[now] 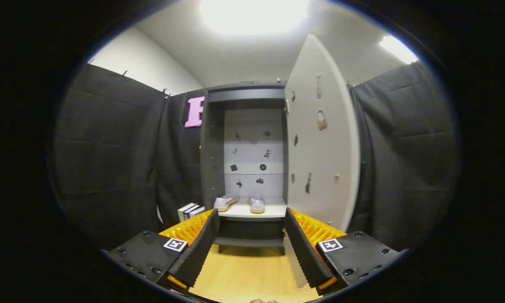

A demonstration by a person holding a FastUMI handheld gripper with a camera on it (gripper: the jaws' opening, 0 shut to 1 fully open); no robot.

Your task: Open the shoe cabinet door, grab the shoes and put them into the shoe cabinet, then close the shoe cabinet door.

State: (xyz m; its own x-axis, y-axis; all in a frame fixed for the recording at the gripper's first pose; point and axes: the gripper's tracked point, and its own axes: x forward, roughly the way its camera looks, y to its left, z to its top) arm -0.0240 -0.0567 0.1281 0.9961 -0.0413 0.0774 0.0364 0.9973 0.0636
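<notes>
Gripper view looks straight at the cabinet (212, 160), a tall dark unit standing against the black cloth wall (105, 160). Two pale shoes (239, 203) sit on a light shelf (246, 212) inside the cabinet, side by side and slightly apart, toes pointing toward the camera. The left shoe angles a little outward; both have yellowish soles. Behind the shoes, the cabinet's back panel (252, 151) is light with small dark marks scattered over it. Below the shelf there is a dark lower section, and under that a gap above the wooden floor (248, 273).

Door (321, 139) of the cabinet stands open, hinged on the cabinet's right side and swung out toward the camera; its pale inner face carries a round fitting and a few small dark marks. Its lower edge comes down just behind the right finger.

Left of the cabinet, at its base, a few books (190, 211) stand upright against the cloth.

Gripper (249, 248) hangs short of the cabinet, fingers spread wide with nothing between them; the shelf and the shoes show through the gap, well beyond the tips. Each finger (197, 250) has a ribbed inner pad, and a square marker sits on each mount. More black cloth hangs to the right of the door, and a bright ceiling light (254, 14) glares above the cabinet.
</notes>
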